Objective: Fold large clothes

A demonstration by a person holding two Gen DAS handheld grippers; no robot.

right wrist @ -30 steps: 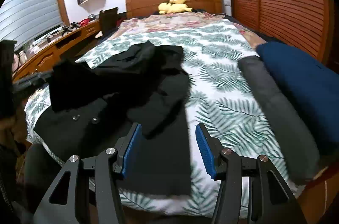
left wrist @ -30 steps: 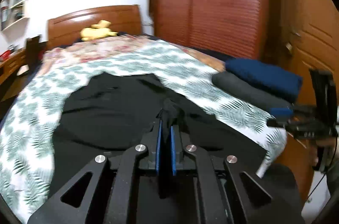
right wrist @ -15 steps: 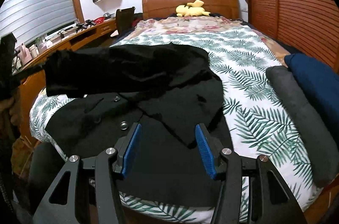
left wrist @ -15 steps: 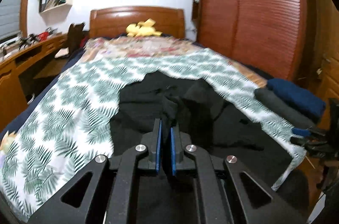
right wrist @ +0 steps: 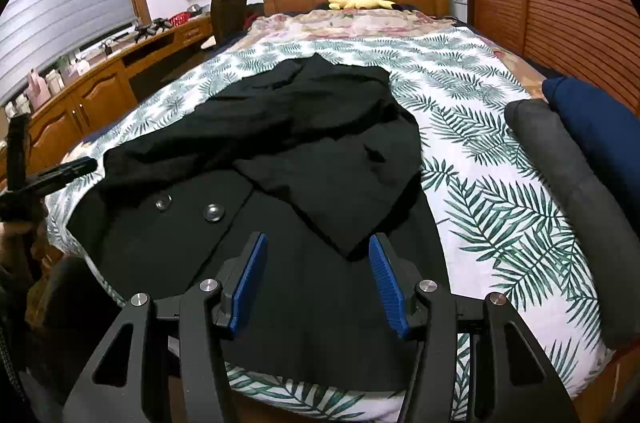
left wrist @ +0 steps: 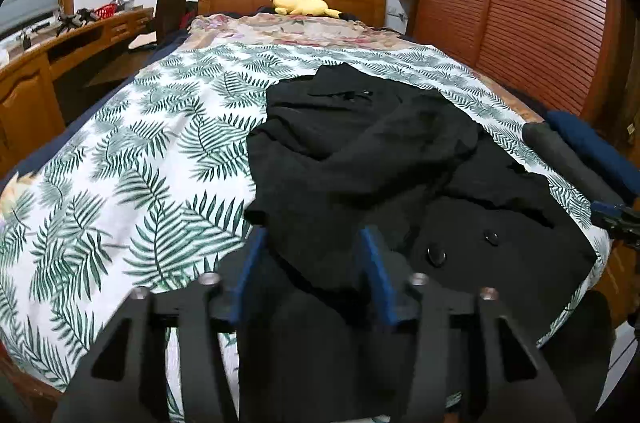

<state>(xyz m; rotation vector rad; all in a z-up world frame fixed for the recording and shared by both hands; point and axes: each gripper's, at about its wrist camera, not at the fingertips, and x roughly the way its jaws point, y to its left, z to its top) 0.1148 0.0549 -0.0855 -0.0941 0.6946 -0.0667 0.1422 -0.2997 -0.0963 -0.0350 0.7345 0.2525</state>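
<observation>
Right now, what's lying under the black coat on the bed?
Under the black coat only the leaf-print bedspread shows, spreading out on all sides. Whatever sits beneath the coat's middle is covered; its own folded-over sleeve hides part of the front.

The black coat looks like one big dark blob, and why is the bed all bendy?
In both wrist views the fisheye lens curves the bed and darkens the corners. In the right wrist view the black coat swallows the dim room light, so only its buttons glint. In the left wrist view the left tongs look smeared by blur.
</observation>
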